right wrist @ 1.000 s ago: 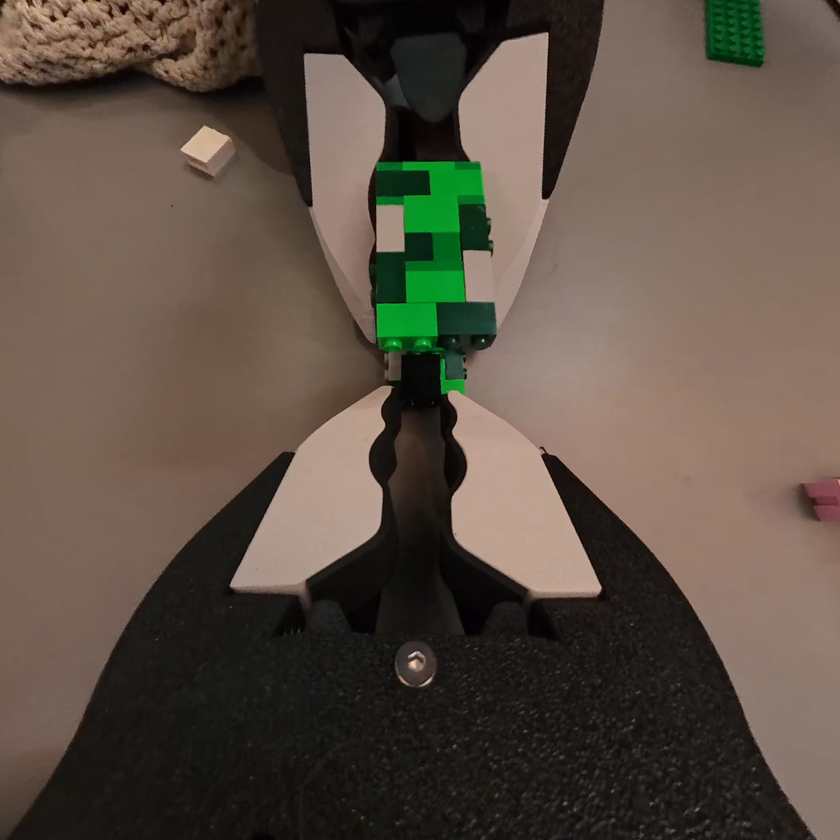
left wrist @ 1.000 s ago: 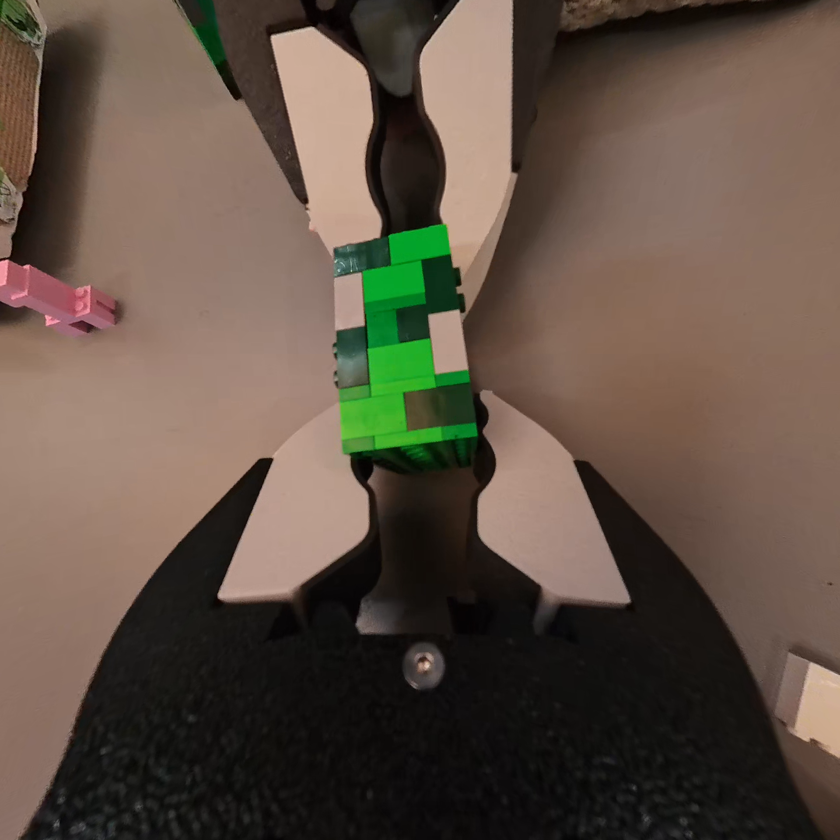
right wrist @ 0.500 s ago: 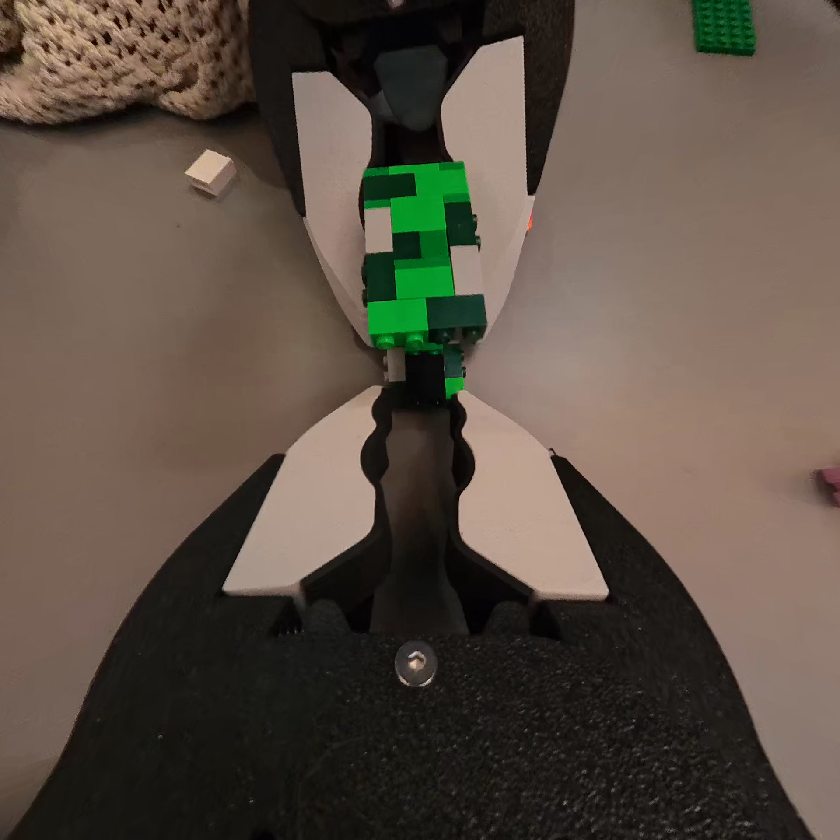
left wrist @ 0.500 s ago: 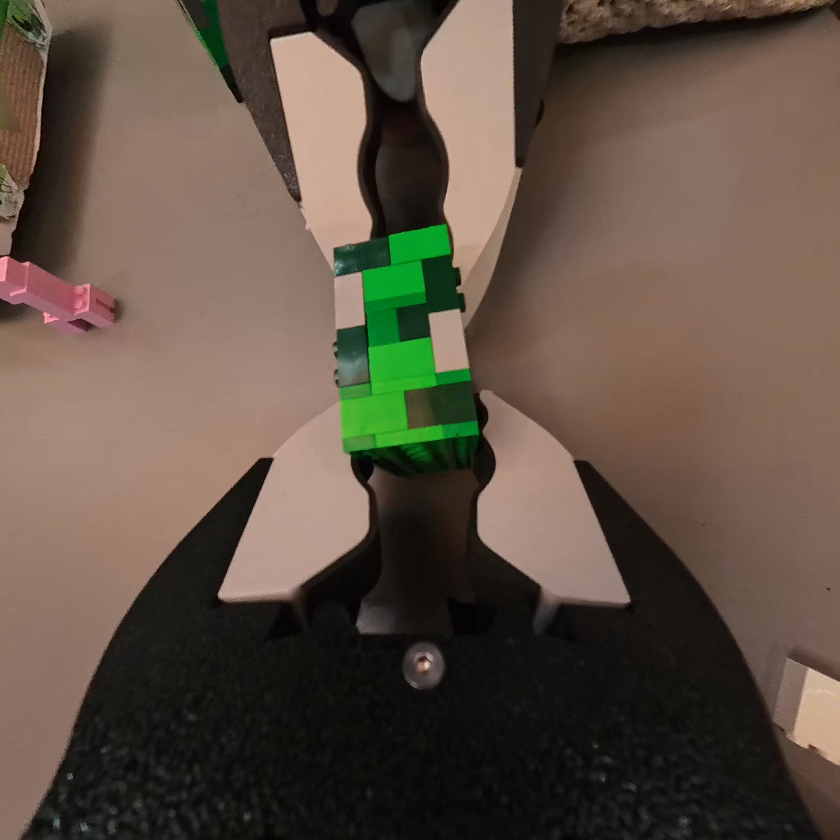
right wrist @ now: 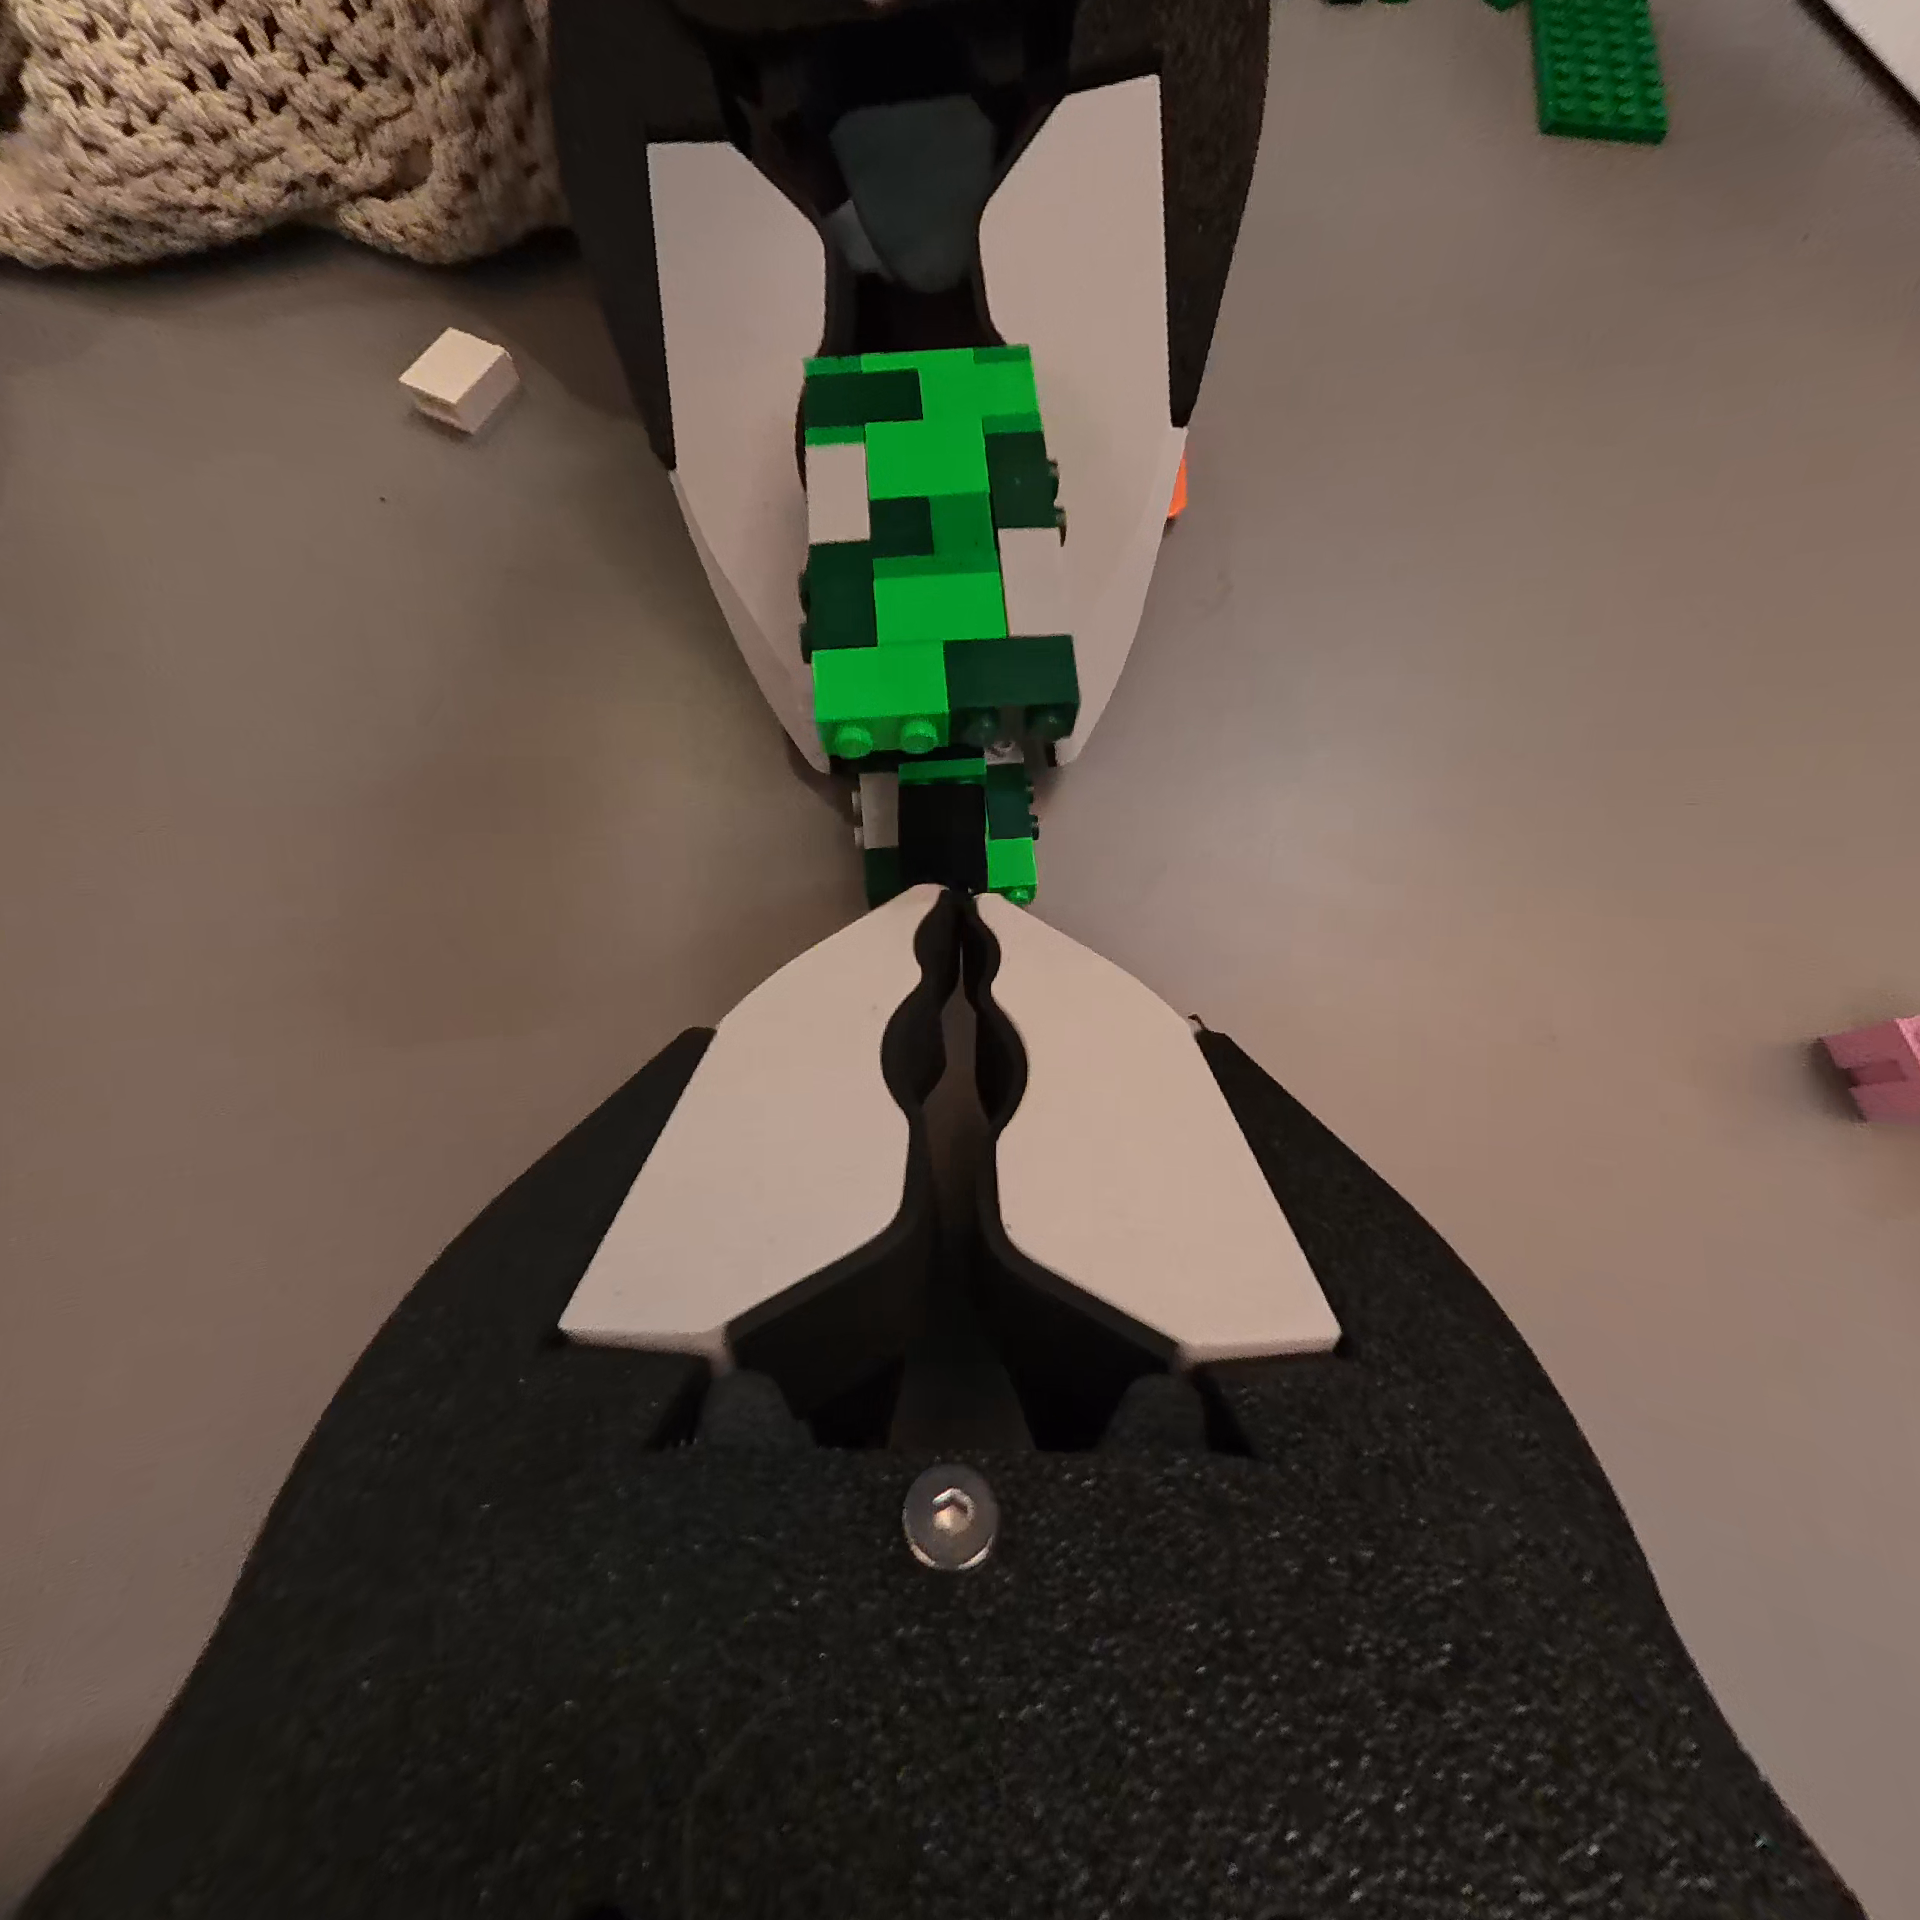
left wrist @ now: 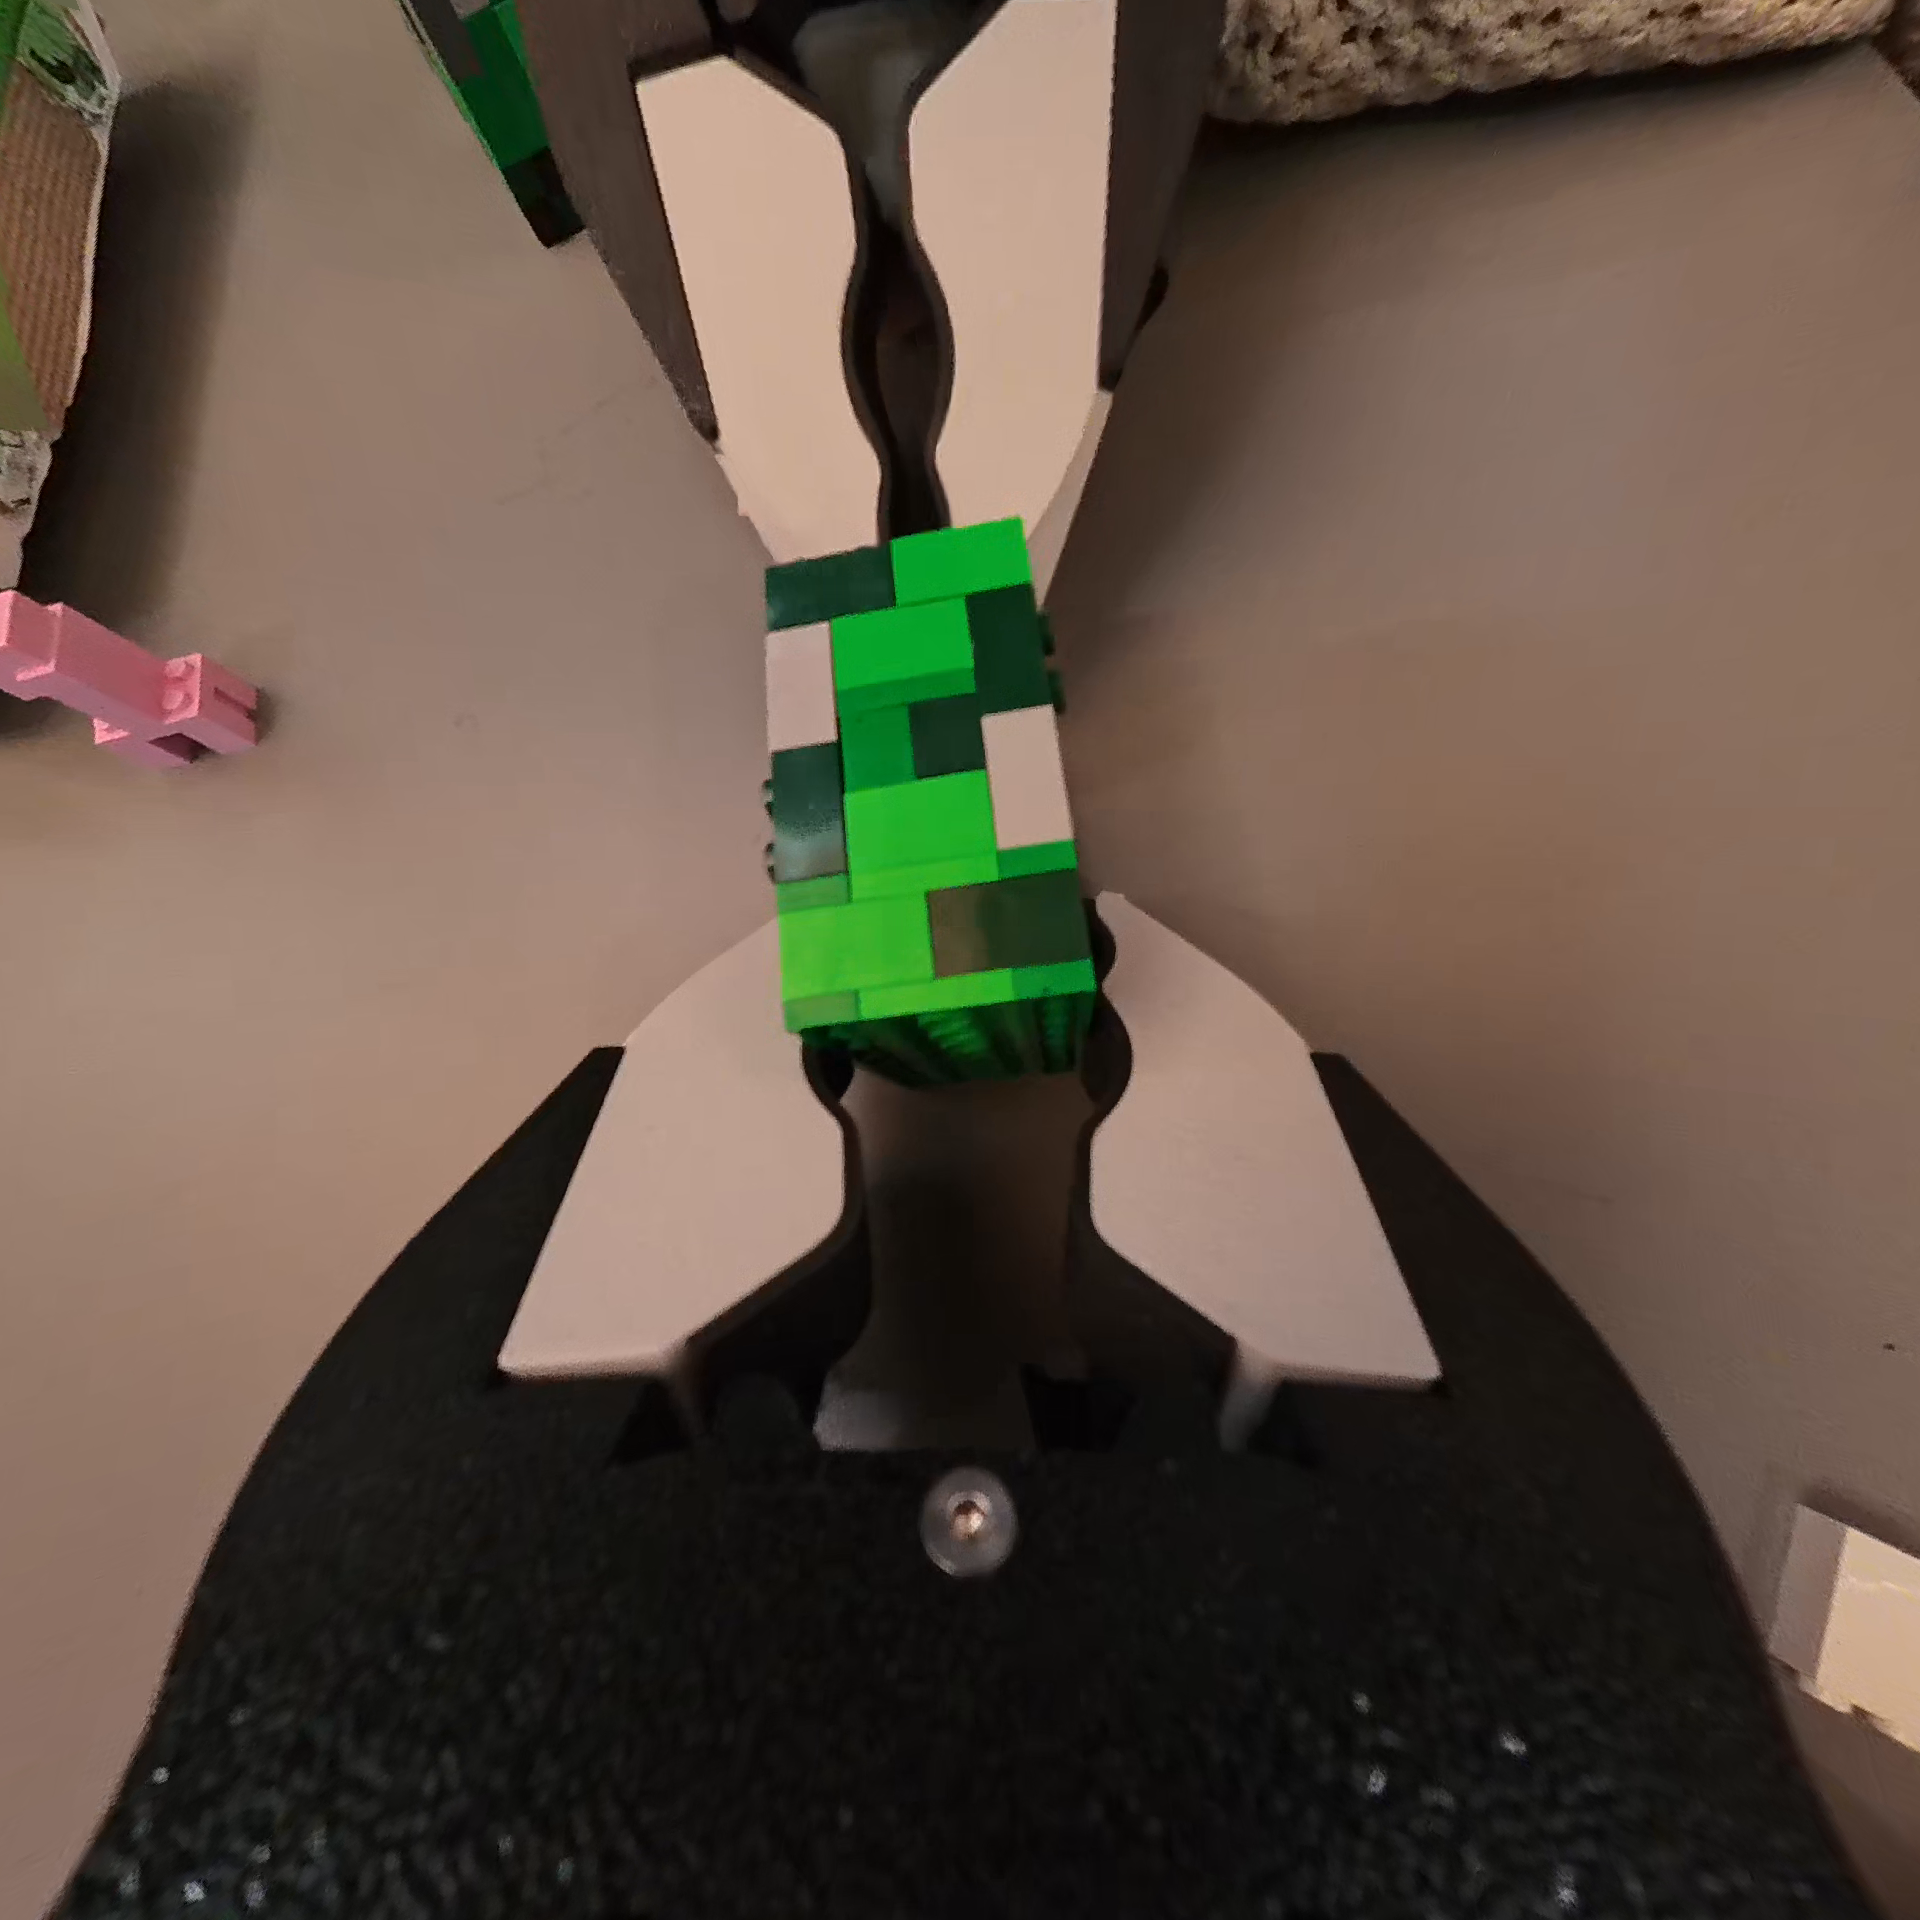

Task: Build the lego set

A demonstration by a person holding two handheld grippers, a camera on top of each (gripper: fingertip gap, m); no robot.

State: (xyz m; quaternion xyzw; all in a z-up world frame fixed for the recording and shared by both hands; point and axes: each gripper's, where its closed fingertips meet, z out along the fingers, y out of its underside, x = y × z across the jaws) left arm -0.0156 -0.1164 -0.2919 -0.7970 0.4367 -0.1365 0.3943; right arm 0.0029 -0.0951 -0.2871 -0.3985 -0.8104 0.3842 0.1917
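Note:
A tall green, dark green and white Lego block (left wrist: 925, 790) lies between the two grippers above the grey table. My left gripper (left wrist: 940, 997) is shut on its near end. In the right wrist view the block (right wrist: 935, 540) has studs facing me. A small green, black and white piece (right wrist: 945, 831) sits against those studs. My right gripper (right wrist: 951, 904) is shut and empty, its tips touching the small piece's near end. The left gripper (right wrist: 945, 748) shows behind the block. In the left wrist view the right gripper (left wrist: 914, 520) is beyond the block, which hides the small piece.
A pink piece (left wrist: 135, 696) lies left of the left gripper and shows in the right wrist view (right wrist: 1881, 1070). A white brick (right wrist: 457, 379) lies by a knitted cloth (right wrist: 239, 125). A green plate (right wrist: 1600, 62) lies far right. A cardboard box (left wrist: 42, 229) stands at the left edge. The tips of both grippers are at nearly the same place. The block (right wrist: 935, 540) is about equally far from each gripper, around 6 centimetres.
My right gripper let go of the small piece, drew back a little and closed fully, with its tips now behind the piece. The left gripper and the block have held still.

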